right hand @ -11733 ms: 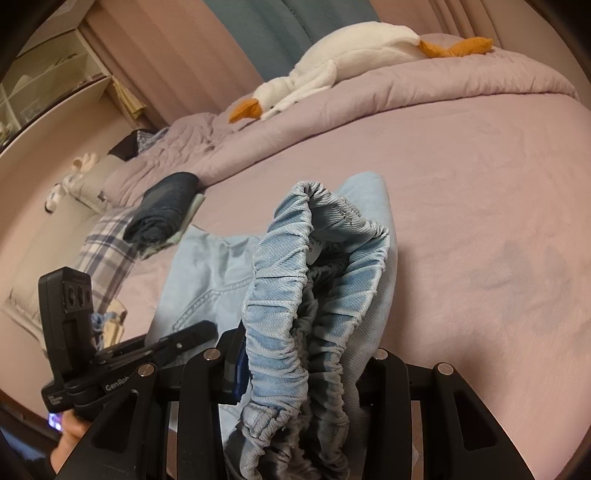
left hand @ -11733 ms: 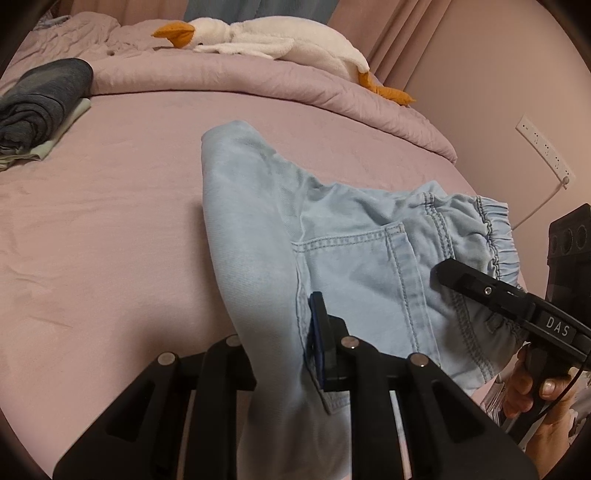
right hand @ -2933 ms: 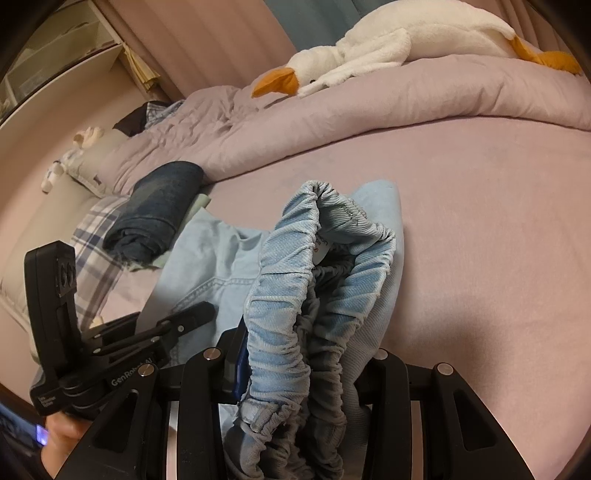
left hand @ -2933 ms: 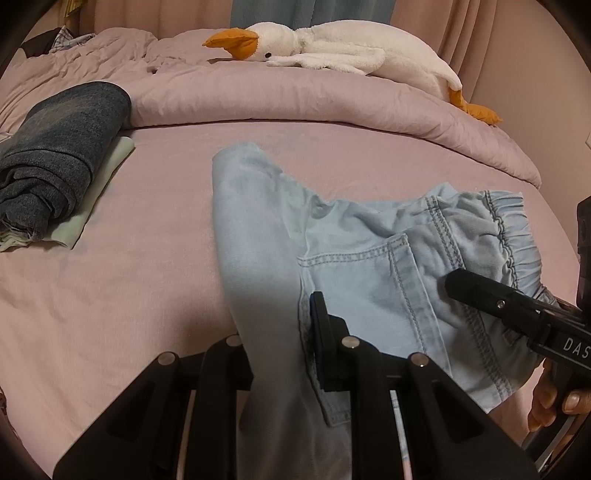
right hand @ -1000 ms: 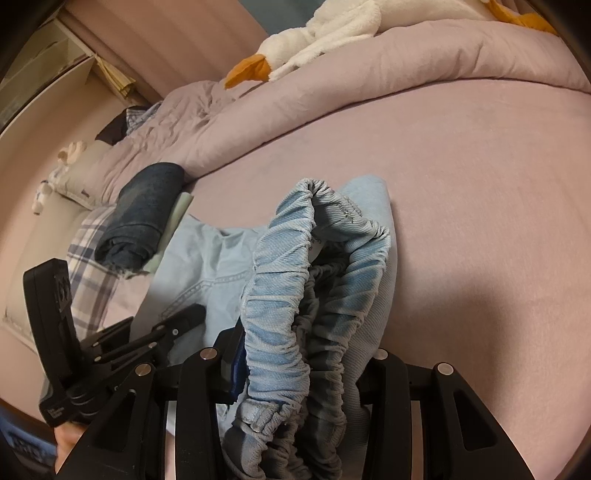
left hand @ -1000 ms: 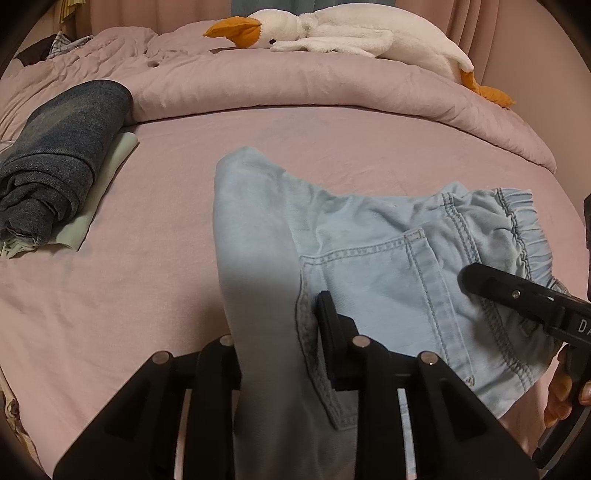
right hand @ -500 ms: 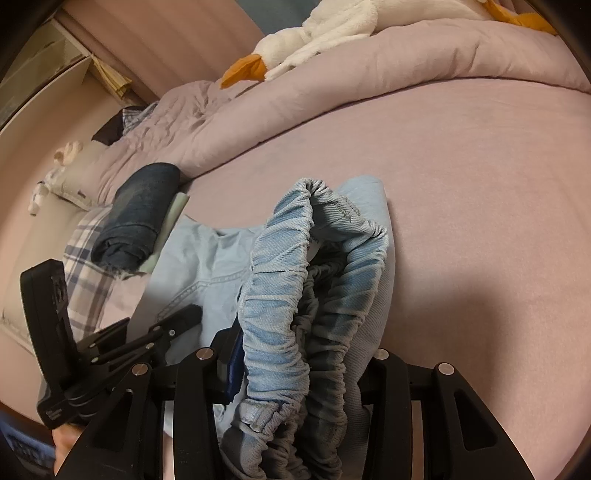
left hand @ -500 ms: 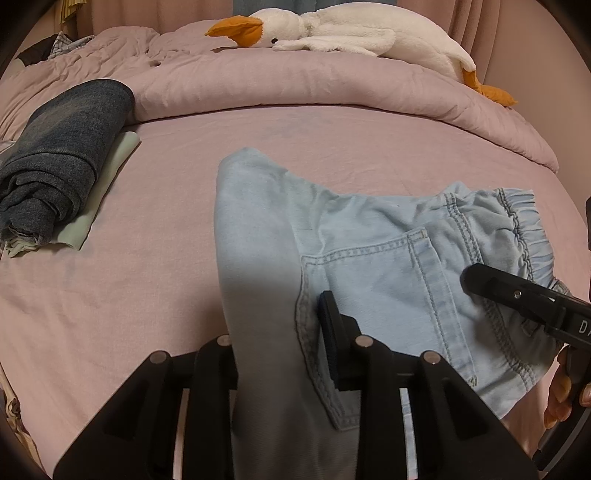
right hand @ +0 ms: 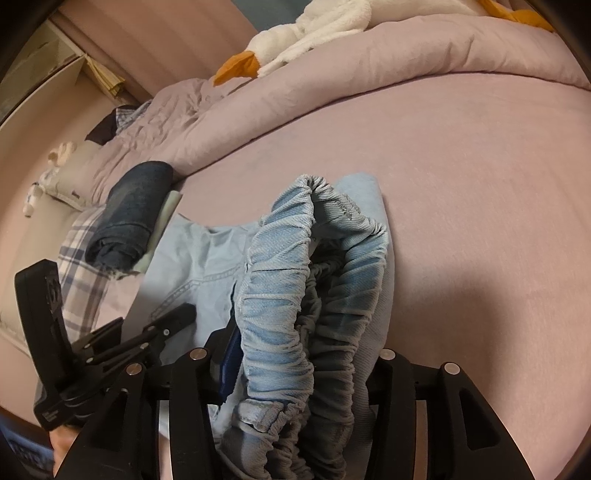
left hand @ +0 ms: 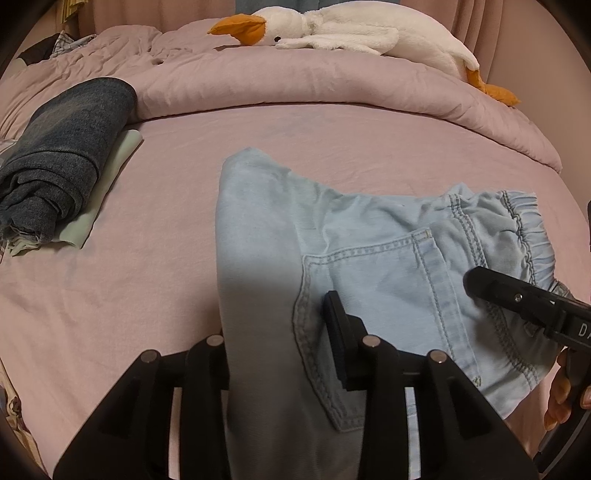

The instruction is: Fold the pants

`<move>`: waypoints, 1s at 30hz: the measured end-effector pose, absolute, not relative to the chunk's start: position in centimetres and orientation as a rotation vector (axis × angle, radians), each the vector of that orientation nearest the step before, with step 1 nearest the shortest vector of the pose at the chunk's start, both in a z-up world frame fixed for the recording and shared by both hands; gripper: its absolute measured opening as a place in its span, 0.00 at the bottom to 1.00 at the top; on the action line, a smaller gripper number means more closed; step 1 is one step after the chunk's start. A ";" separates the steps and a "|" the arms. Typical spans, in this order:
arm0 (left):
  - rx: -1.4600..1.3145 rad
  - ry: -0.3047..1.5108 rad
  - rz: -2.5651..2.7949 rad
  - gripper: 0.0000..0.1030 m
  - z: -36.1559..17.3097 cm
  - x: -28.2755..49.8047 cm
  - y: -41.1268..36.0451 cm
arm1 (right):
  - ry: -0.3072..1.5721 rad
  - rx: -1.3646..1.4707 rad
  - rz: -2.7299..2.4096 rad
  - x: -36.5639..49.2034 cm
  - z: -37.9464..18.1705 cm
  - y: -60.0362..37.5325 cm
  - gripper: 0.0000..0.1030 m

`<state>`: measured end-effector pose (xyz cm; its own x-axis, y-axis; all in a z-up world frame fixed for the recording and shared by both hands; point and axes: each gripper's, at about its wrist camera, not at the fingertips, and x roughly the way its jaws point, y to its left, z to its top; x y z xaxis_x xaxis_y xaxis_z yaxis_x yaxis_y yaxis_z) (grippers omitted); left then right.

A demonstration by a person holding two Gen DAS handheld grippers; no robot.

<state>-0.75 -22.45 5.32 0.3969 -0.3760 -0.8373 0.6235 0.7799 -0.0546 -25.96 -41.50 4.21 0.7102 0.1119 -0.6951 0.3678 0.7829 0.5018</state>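
Because the wide pink-sheeted bed (left hand: pixel 332 147) is soft and gives underneath, we judge any drag across it could rumple the sheet and pull the fold crooked. Our light blue denim pants with the gathered elastic waistband (left hand: pixel 369 258) lie across the lower centre of the left view, pocket side up, partly lifted off the sheet. If both ends are not carried evenly, the doubled leg at lower centre could slide off its partner and spoil the edge.

At left of that view sits a stack of folded dark blue jeans (left hand: pixel 62 147); a wide swing could knock it. A white plush goose with an orange beak (left hand: pixel 351 33) lies well apart along the top.

Our left tool (left hand: pixel 280 354) is clamped on the pants at the leg and pocket. Our right tool (right hand: pixel 295 369) is clamped on the bunched waistband; that thick, springy elastic may slip out, we reckon.
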 end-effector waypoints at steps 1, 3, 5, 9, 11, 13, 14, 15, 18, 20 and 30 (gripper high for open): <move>0.287 0.974 -0.642 0.35 5.3 -0.7 -22.4 | 0.784 0.671 -0.155 -25.9 4.2 -41.5 0.47; 0.286 0.976 -0.639 0.37 5.2 -0.6 -22.4 | 0.787 0.668 -0.158 -25.9 4.3 -41.5 0.47; 0.287 0.976 -0.635 0.38 5.2 -0.6 -22.4 | 0.792 0.666 -0.162 -25.8 4.3 -41.5 0.48; 0.289 0.975 -0.629 0.41 5.2 -0.6 -22.3 | 0.800 0.661 -0.168 -25.8 4.3 -41.5 0.50; 0.288 0.976 -0.627 0.42 5.2 -0.7 -22.3 | 0.804 0.660 -0.170 -25.8 4.3 -41.6 0.50; 0.290 0.975 -0.624 0.43 5.2 -0.7 -22.3 | 0.806 0.659 -0.173 -25.8 4.3 -41.6 0.52; 0.292 0.974 -0.622 0.44 5.2 -0.7 -22.3 | 0.808 0.658 -0.176 -25.7 4.2 -41.6 0.52; 0.294 0.973 -0.621 0.44 5.3 -0.7 -22.3 | 0.810 0.658 -0.181 -25.7 4.2 -41.6 0.53; 0.296 0.973 -0.618 0.47 5.3 -0.6 -22.3 | 0.815 0.660 -0.186 -25.7 4.1 -41.7 0.55; 0.301 0.971 -0.611 0.50 5.3 -0.6 -22.3 | 0.818 0.658 -0.190 -25.7 4.1 -41.7 0.56; 0.317 0.963 -0.584 0.61 5.4 -0.6 -22.0 | 0.835 0.635 -0.226 -25.8 4.3 -41.6 0.65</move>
